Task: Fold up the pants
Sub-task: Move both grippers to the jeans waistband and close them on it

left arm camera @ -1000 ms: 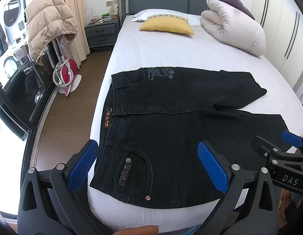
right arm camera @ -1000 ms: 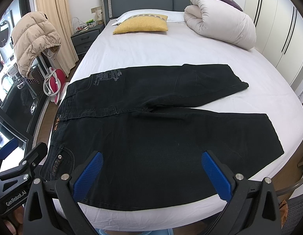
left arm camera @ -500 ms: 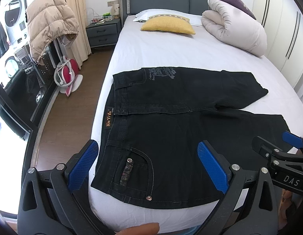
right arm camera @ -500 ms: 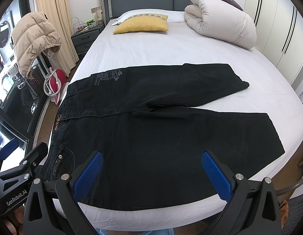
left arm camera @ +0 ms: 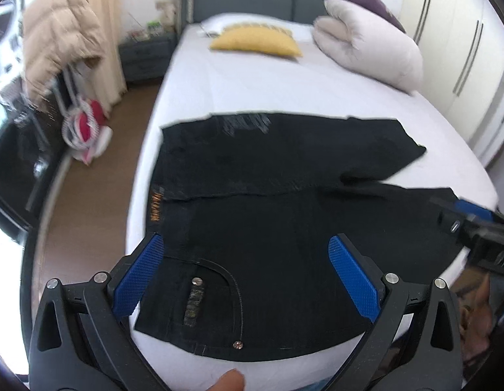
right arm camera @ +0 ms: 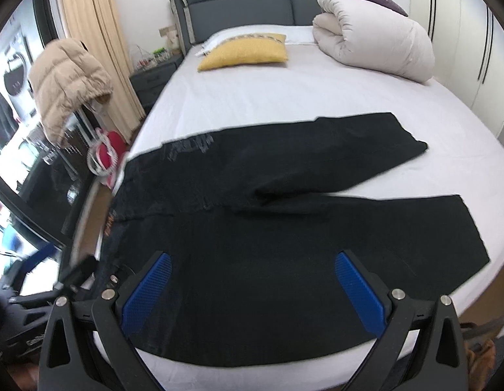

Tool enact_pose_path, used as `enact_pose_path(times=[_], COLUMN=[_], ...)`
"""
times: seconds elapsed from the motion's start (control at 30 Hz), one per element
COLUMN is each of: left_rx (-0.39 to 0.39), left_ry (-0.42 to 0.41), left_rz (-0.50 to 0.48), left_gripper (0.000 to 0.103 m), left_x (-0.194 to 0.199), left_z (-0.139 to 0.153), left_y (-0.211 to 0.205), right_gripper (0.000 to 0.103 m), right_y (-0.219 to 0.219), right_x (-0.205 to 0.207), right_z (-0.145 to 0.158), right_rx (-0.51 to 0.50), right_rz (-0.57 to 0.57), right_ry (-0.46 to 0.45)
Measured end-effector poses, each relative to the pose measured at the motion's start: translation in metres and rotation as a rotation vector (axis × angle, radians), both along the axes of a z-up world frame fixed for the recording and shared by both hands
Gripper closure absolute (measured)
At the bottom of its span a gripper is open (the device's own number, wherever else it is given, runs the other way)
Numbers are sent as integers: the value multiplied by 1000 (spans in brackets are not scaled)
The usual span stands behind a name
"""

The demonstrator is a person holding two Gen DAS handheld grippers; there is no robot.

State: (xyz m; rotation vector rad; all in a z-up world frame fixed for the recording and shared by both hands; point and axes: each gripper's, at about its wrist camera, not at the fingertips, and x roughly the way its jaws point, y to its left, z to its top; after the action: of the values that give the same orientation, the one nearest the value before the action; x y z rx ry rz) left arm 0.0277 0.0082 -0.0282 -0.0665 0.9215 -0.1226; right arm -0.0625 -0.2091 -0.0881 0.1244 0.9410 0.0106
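Note:
Black jeans (left arm camera: 268, 215) lie spread flat on the white bed, waistband to the left, both legs running right; they also show in the right wrist view (right arm camera: 284, 228). My left gripper (left arm camera: 248, 273) is open and empty, above the near pocket at the waist end. My right gripper (right arm camera: 252, 283) is open and empty, above the near leg by the bed's front edge. Each gripper shows at the edge of the other's view.
A yellow pillow (right arm camera: 245, 52) and a rolled white duvet (right arm camera: 375, 36) lie at the head of the bed (right arm camera: 284, 97). A beige jacket (right arm camera: 66, 78) hangs on a rack left of the bed, with a red item (right arm camera: 110, 153) on the wooden floor. White wardrobes (left arm camera: 463, 49) stand on the right.
Both grippers have moved forward and lower toward the jeans, which now look larger. Both stay open. The jeans have not moved.

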Motion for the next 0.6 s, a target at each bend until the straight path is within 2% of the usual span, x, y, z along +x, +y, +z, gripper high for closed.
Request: enact_pose_path(times=[0.07, 0.17, 0.23, 0.27, 0.33, 0.4, 0.47, 0.53, 0.6], left_rx=[17, 113, 150, 152, 165, 119, 97, 111, 108], left_ry=[6, -85, -106, -90, 23, 86, 70, 55, 51], left_rz=[-31, -72, -57, -49, -14, 71, 76, 81, 54], left_gripper=[0, 0, 0, 0, 0, 0, 0, 0, 5], left_x=[13, 21, 30, 35, 58, 82, 103, 131, 165], left_z=[-4, -2, -2, -4, -12, -18, -19, -24, -30], left_y=[1, -4, -5, -4, 3, 21, 29, 38, 45], right_gripper=[0, 0, 0, 0, 0, 0, 0, 0, 0], right_y=[-5, -11, -18, -22, -29, -33, -37, -40, -42], right_x=[7, 23, 33, 39, 52, 67, 82, 98, 118], right_z=[4, 10, 12, 12, 13, 13, 11, 7, 4], right_rx=[34, 55, 77, 94, 118, 113, 96, 83, 64], right_rz=[19, 50, 65, 71, 84, 106, 130, 159, 184], right_ry=[-26, -73, -95, -104, -119, -130, -138, -135, -126])
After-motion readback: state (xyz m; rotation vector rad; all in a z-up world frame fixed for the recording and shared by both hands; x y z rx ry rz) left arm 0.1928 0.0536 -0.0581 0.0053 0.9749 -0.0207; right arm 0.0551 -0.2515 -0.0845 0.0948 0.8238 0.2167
